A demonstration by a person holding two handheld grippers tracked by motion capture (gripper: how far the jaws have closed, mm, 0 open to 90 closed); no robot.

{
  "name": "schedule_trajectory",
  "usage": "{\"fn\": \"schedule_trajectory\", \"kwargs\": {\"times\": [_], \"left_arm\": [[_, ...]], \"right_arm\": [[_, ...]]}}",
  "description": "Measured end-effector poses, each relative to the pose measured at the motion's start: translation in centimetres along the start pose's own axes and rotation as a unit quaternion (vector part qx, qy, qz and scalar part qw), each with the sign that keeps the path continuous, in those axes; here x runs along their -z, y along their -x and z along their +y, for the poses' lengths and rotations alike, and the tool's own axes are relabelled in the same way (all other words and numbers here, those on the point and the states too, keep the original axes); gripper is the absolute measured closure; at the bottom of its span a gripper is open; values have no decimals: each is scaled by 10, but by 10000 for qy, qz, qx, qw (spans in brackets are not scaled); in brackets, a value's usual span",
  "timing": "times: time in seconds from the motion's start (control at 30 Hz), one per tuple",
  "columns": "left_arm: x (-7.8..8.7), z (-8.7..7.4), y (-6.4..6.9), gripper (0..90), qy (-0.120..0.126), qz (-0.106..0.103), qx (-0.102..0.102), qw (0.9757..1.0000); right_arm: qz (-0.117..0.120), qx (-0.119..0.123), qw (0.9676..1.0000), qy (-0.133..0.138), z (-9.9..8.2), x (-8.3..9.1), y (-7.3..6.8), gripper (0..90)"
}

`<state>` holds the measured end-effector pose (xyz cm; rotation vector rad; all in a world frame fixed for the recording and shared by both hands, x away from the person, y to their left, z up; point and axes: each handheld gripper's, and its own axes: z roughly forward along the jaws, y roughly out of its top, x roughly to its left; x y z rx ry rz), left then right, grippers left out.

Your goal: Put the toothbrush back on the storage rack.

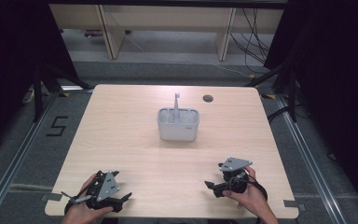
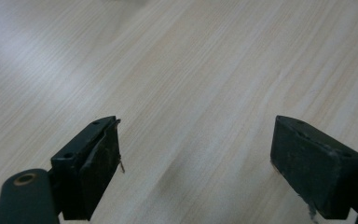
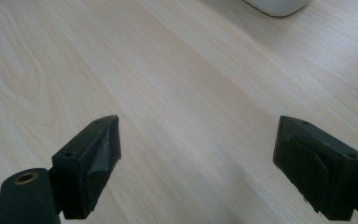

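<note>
A white caddy (image 1: 178,125) with an upright grey piece (image 1: 176,106) in it stands mid-tabletop (image 1: 121,121), well apart from both claws. The left claw (image 1: 121,198) and the right claw (image 1: 212,185) rest near the front edge, each gaping wide with nothing between its jaws. In the right gripper view the caddy (image 3: 276,5) is cut off (just its bottom corner shows); what the grey piece is cannot be made out.

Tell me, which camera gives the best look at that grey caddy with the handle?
The high view: the grey caddy stands whole at the middle of the table, its handle upright and its compartments visible. The right gripper view catches just a pale bottom corner at its top edge. The left gripper view looks along open jaws at bare wood.
</note>
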<state>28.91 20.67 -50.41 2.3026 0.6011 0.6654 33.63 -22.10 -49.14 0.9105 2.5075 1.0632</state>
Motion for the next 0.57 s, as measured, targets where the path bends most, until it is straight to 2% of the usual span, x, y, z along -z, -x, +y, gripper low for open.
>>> {"fn": "schedule_trajectory", "kwargs": {"times": [0.03, 0.27, 0.3, 0.43, 0.57], "left_arm": [[0, 0, 0, 152, -14, -24, 0, 10000], [0, 0, 0, 154, -11, -29, -16, 10000], [0, 0, 0, 154, -11, -30, -19, 10000], [1, 0, 0, 153, -15, -25, -4, 10000], [1, 0, -1, 153, -26, -20, -46, 10000]], "right_arm": [[-21, -89, 10000, -24, 0, 1, -1, 158], [-92, 57, 9999, 20, -1, 1, 1, 158], [-78, -23, 10000, 0, -1, 1, -1, 158], [-120, 103, 9999, 38, -1, 0, 0, 158], [-115, 47, 9999, 22, -1, 0, 0, 158]]}}
